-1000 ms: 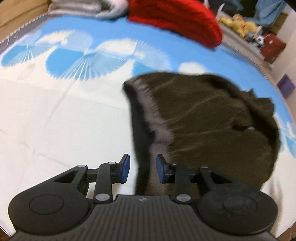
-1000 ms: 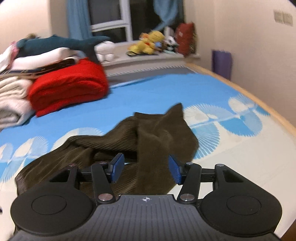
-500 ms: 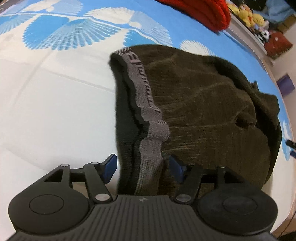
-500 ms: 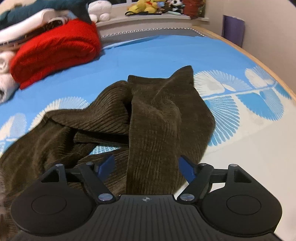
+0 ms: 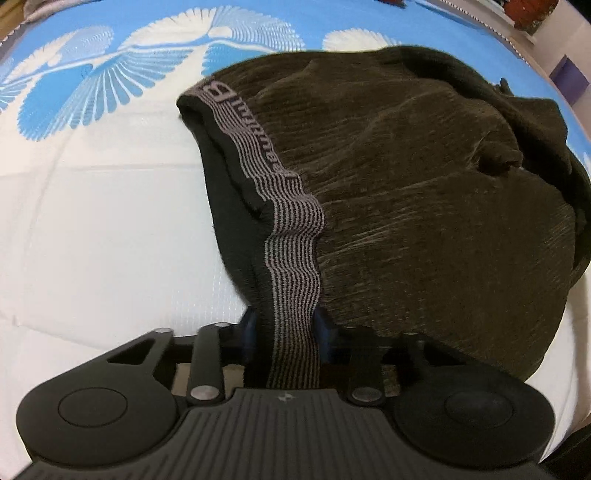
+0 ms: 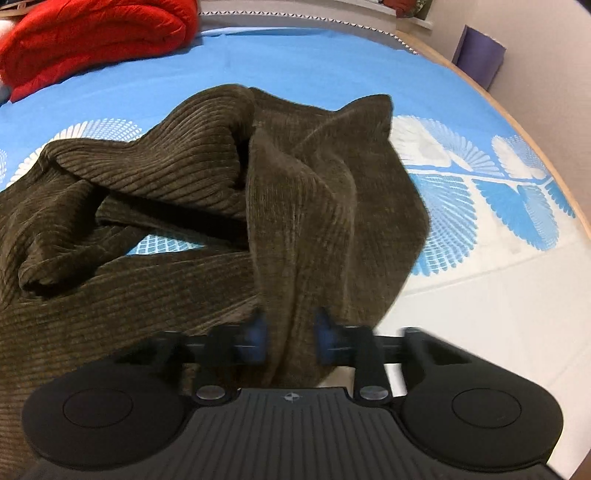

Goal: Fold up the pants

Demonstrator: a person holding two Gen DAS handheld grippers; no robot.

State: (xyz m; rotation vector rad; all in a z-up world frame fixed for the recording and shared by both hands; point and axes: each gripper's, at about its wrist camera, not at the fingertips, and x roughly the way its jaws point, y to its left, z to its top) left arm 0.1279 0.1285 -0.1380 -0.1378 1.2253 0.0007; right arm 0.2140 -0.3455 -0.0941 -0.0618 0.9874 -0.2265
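A: Both tools gripping? Where are the pants (image 5: 424,192)?
B: On the bed (image 5: 92,240). Left tool (image 5: 284,332) closing on the waistband (image 5: 291,236); right tool (image 6: 290,334) clamped on a leg, fabric running away from both.

Dark olive-brown corduroy pants (image 5: 424,192), grey striped waistband (image 5: 291,236), blue-white fan-patterned bedsheet (image 5: 110,92), red blanket (image 6: 92,33)
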